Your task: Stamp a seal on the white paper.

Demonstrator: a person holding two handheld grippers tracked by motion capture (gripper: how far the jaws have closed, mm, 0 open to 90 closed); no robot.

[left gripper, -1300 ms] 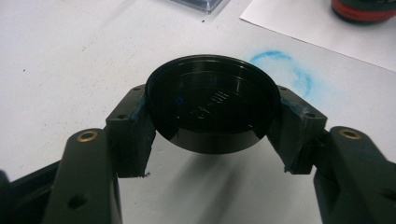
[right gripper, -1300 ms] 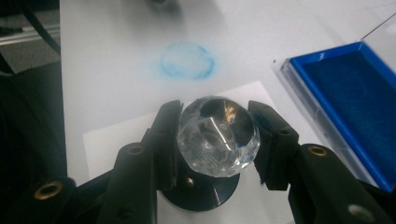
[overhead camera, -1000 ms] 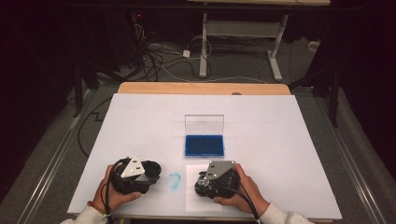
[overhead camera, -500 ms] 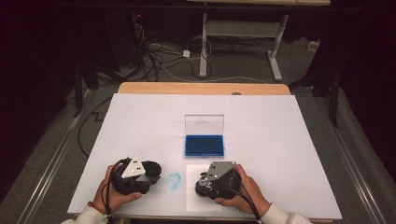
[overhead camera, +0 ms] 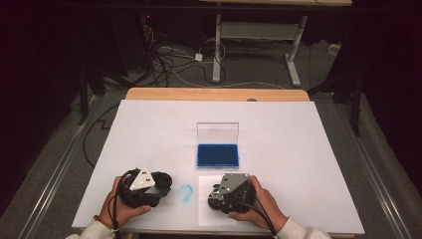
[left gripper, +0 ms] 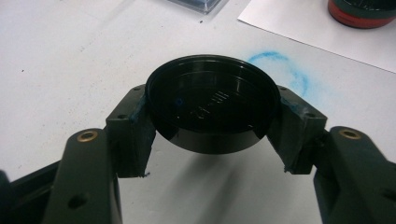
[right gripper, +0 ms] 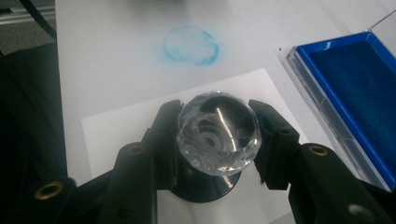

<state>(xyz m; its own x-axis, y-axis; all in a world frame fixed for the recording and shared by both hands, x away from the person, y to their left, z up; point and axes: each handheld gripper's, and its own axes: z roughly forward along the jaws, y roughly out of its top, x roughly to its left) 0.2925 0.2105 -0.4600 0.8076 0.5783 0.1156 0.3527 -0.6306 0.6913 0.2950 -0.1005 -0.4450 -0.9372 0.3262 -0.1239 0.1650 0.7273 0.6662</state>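
My left gripper (left gripper: pixel 214 101) is shut on a round black lid (left gripper: pixel 212 109), held just above the white table by its rim. In the high view that gripper (overhead camera: pixel 165 181) sits at the front left, jaws pointing right. My right gripper (right gripper: pixel 217 116) is shut on the clear faceted knob of a stamp (right gripper: pixel 218 133), whose dark round base rests on a white sheet of paper (right gripper: pixel 116 135). From above, the right gripper (overhead camera: pixel 215 198) is at the front middle. The stamp's red and black base (left gripper: pixel 362 9) also shows at the top right of the left gripper view.
An open case with a blue ink pad (overhead camera: pixel 217 155) lies just beyond the paper (overhead camera: pixel 206 216), its clear cover standing up behind it. A blue ring smudge (overhead camera: pixel 185 192) marks the table (overhead camera: pixel 298 149) between the grippers. Cables and table legs lie on the floor beyond.
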